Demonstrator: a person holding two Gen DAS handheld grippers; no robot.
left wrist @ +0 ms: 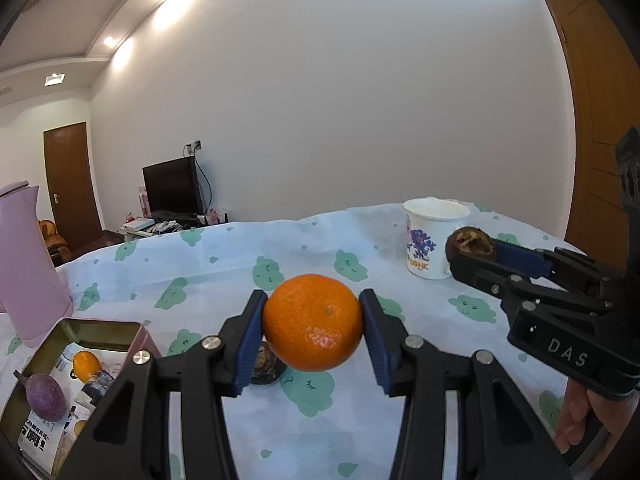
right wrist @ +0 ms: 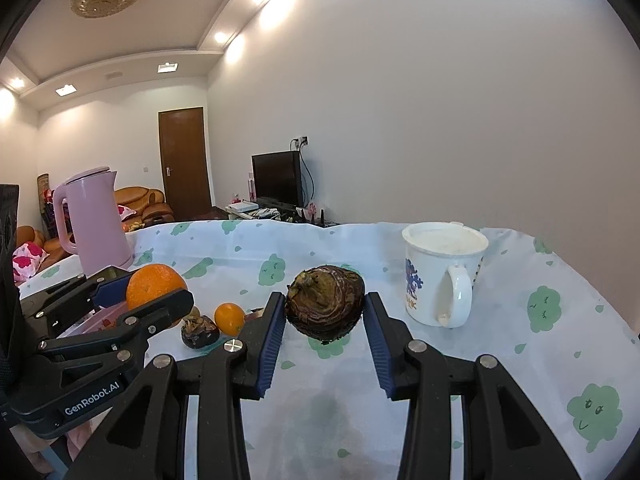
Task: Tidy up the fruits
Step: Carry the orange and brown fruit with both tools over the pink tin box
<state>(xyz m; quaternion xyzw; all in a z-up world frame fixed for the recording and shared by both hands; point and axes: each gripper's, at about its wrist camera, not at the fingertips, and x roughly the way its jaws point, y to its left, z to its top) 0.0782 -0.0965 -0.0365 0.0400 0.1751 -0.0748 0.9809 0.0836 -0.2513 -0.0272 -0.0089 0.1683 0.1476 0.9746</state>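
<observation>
My left gripper [left wrist: 313, 330] is shut on an orange mandarin [left wrist: 313, 322], held above the cloud-print cloth; in the right wrist view that mandarin [right wrist: 154, 285] shows at left in the left gripper [right wrist: 154, 296]. My right gripper [right wrist: 325, 316] is shut on a dark brown wrinkled fruit [right wrist: 326, 300], also seen at right in the left wrist view, the brown fruit [left wrist: 470, 244] in the right gripper [left wrist: 476, 256]. On the cloth lie another dark fruit [right wrist: 200, 331] and a small orange [right wrist: 229, 319]. A tin box [left wrist: 100, 330] at lower left holds a purple fruit [left wrist: 46, 396] and a small orange [left wrist: 86, 365].
A white printed mug [right wrist: 440, 276] stands at the right of the table. A pink kettle [right wrist: 94, 220] stands at the back left. A hand [left wrist: 576, 420] grips the right gripper's handle. Beyond the table edge are a TV, a door and a sofa.
</observation>
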